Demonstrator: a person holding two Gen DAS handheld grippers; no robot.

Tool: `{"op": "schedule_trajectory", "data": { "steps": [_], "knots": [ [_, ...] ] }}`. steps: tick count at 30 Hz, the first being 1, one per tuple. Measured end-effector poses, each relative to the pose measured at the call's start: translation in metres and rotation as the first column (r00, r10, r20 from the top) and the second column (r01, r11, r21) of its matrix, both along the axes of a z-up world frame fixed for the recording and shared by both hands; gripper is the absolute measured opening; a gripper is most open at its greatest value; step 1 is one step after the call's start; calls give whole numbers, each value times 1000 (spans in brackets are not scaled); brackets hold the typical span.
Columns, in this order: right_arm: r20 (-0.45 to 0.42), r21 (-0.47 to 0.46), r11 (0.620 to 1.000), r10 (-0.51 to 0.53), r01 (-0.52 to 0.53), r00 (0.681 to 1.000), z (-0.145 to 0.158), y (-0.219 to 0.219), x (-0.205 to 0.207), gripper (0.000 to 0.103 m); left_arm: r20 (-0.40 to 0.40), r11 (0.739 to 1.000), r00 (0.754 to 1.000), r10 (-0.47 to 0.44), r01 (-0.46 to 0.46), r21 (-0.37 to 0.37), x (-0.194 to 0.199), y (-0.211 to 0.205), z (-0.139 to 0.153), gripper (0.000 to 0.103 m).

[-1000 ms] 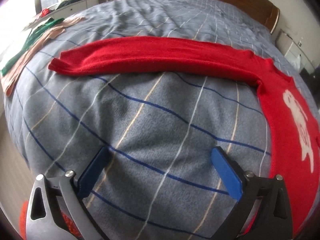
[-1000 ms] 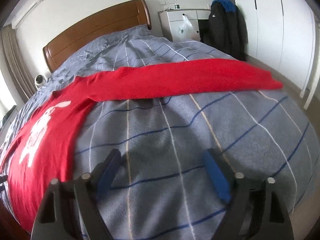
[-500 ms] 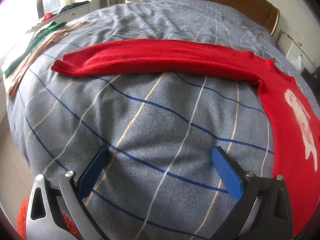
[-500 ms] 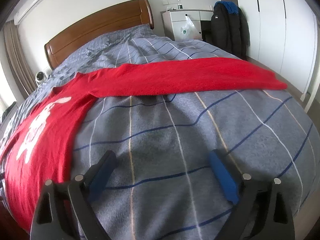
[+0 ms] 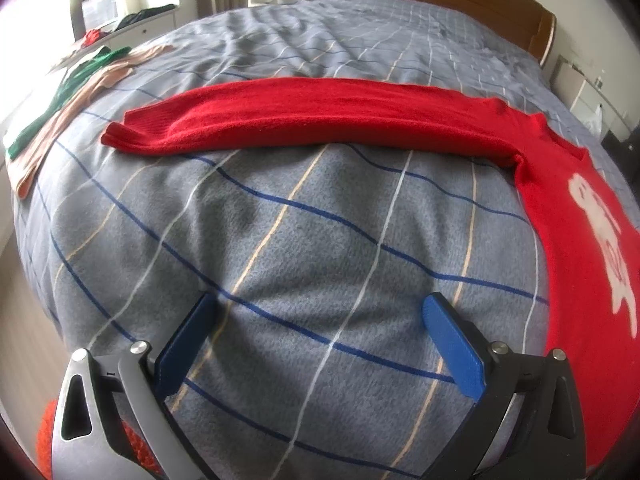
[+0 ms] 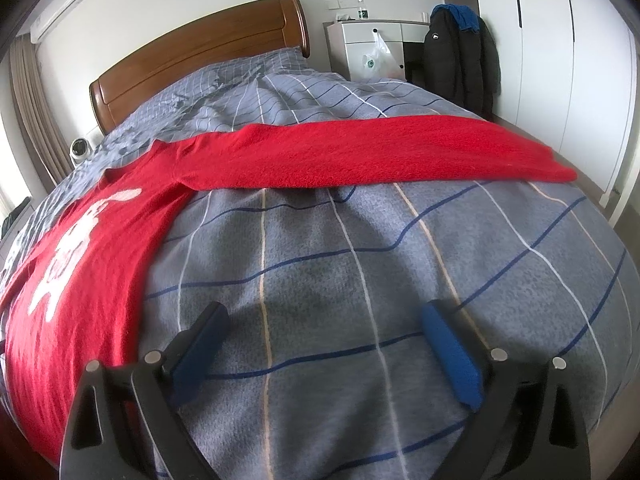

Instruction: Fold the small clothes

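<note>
A red sweater with a white figure on its front lies flat on the grey checked bedcover (image 5: 304,240). In the left wrist view one sleeve (image 5: 304,116) stretches across the bed and the body (image 5: 580,240) lies at the right. In the right wrist view the other sleeve (image 6: 380,152) runs out to the right and the body (image 6: 80,280) lies at the left. My left gripper (image 5: 320,304) hovers open over bare bedcover, short of the sleeve. My right gripper (image 6: 325,310) is also open over bare bedcover, with nothing between its blue pads (image 6: 448,348).
Green (image 5: 76,80) and beige (image 5: 48,140) clothes lie at the bed's far left edge. A wooden headboard (image 6: 192,52) closes the far end. A white nightstand (image 6: 368,48), a hanging dark jacket (image 6: 460,56) and white wardrobe doors (image 6: 560,60) stand to the right. Something orange (image 5: 46,432) shows under my left gripper.
My right gripper's jaws have spread a little wider. Both grippers stay where they were, and the sweater has not moved.
</note>
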State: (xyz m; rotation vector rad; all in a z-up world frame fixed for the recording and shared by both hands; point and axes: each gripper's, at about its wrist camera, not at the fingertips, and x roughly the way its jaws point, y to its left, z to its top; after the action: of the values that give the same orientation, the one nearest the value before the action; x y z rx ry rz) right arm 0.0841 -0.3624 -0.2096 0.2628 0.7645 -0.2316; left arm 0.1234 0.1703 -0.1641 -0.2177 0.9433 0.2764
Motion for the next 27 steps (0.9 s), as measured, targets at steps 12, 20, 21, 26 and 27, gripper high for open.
{"op": "schedule_trajectory", "data": {
  "steps": [12, 20, 21, 26, 27],
  "knots": [
    [1, 2, 1000, 4, -4, 1000, 0, 1, 0, 99, 4, 1000, 1000, 2, -2, 10, -2, -1, 2, 103],
    [-2, -1, 1000, 9, -9, 1000, 0, 2, 1, 100, 50, 1000, 999, -16, 15, 14, -7, -6, 12, 102],
    [-2, -2, 1000, 9, -9, 1000, -1, 2, 2, 100, 63, 1000, 998, -20, 18, 20, -8, -7, 14, 102],
    [-7, -13, 1000, 14, -14, 1000, -2, 5, 3, 102, 107, 997, 994, -32, 25, 69, -11, -15, 22, 102],
    [-9, -15, 1000, 14, -14, 1000, -2, 5, 3, 102, 109, 997, 993, -34, 26, 77, -11, -16, 22, 102]
  ]
}}
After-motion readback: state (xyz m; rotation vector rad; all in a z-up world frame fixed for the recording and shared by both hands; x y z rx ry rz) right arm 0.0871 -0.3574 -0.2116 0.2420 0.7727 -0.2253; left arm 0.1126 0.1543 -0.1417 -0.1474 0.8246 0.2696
